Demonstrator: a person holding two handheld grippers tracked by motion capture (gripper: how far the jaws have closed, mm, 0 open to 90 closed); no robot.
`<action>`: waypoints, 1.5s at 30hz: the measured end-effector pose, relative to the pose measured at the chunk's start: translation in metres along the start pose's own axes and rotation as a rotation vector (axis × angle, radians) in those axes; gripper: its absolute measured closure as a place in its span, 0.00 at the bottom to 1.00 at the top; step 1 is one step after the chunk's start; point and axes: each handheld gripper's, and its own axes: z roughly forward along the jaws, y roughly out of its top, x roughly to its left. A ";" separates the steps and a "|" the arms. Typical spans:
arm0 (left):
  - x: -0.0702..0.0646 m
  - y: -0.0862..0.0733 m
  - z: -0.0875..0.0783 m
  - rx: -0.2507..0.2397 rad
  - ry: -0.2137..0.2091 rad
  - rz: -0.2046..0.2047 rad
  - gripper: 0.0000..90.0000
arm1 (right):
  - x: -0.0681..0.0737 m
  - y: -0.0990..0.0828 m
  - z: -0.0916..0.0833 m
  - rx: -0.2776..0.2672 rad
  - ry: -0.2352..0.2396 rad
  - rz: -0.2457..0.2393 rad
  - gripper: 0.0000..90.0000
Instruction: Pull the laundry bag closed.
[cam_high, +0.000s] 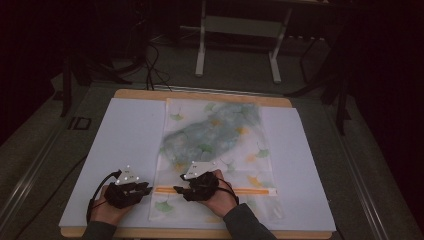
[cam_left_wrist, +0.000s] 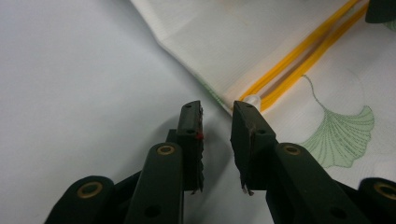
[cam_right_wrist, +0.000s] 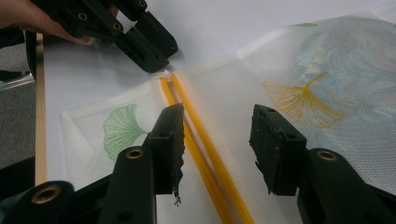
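At lower centre, both tools gaped apart: left tool (cam_high: 146, 189) beside the mesh bag's (cam_high: 215, 135) zipper (cam_right_wrist: 201, 149) end, right tool (cam_high: 178, 189) over it. Thin mesh might snag.

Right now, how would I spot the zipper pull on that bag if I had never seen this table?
Start at the white mesh bag with ginkgo leaves lying mid-table, then follow its orange zipper across the near end to the left edge. The zipper pull is the small whitish bead there, just ahead of the left tongs, the only pale knob on the orange line.
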 end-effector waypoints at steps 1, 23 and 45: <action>-0.002 0.000 -0.001 -0.008 -0.013 0.004 0.80 | 0.000 0.000 0.000 -0.004 0.003 0.004 0.61; -0.008 0.002 -0.003 -0.049 -0.041 0.039 0.74 | 0.004 0.003 0.011 0.003 0.027 -0.012 0.62; 0.002 -0.008 -0.021 -0.089 -0.003 -0.051 0.72 | 0.010 0.015 0.037 0.053 0.085 -0.096 0.75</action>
